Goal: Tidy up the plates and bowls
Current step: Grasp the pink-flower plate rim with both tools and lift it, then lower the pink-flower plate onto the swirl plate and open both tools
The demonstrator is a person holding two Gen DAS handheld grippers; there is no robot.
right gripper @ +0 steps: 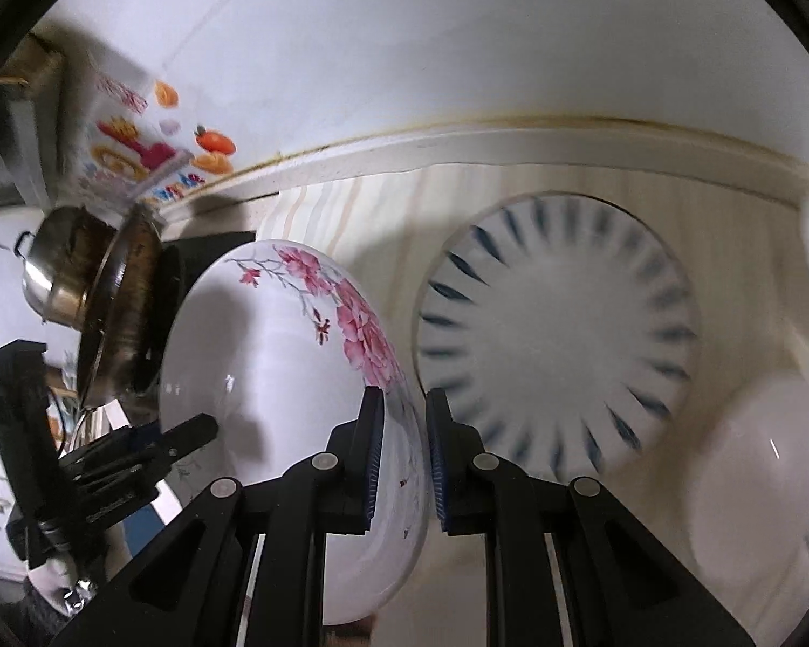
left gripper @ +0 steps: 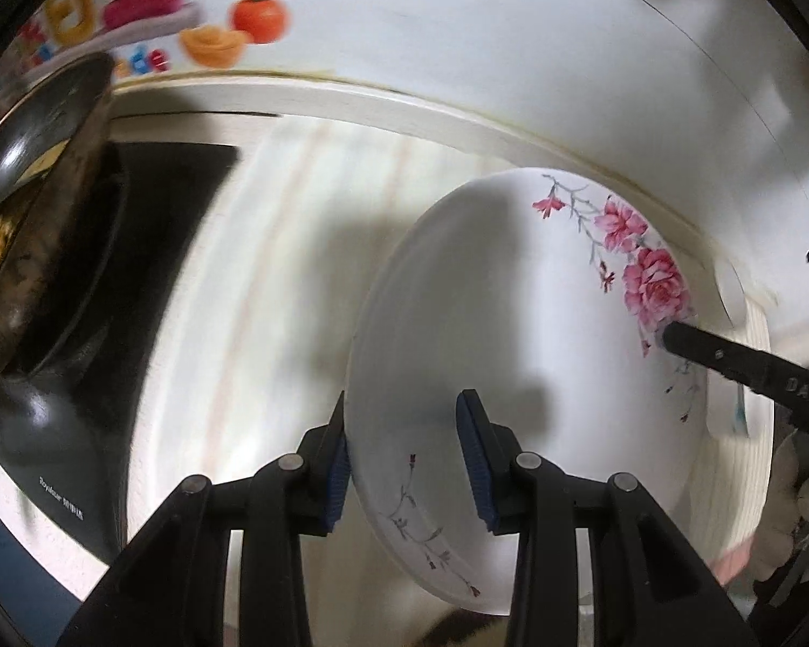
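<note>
nearest, the floral plate [left gripper: 512, 323] is clamped at opposite rims by both tools: the left gripper [left gripper: 410, 463] is closed on its near edge, the right gripper [right gripper: 404, 463] on the flowered side. the plate is held tilted, clear of the pale counter [left gripper: 275, 248]. a carrying step is judged to be in hand. beyond it, a blue-striped plate [right gripper: 555, 345] is seen lying flat; the next move is likely a level lowering onto it, with both grips released together.
</note>
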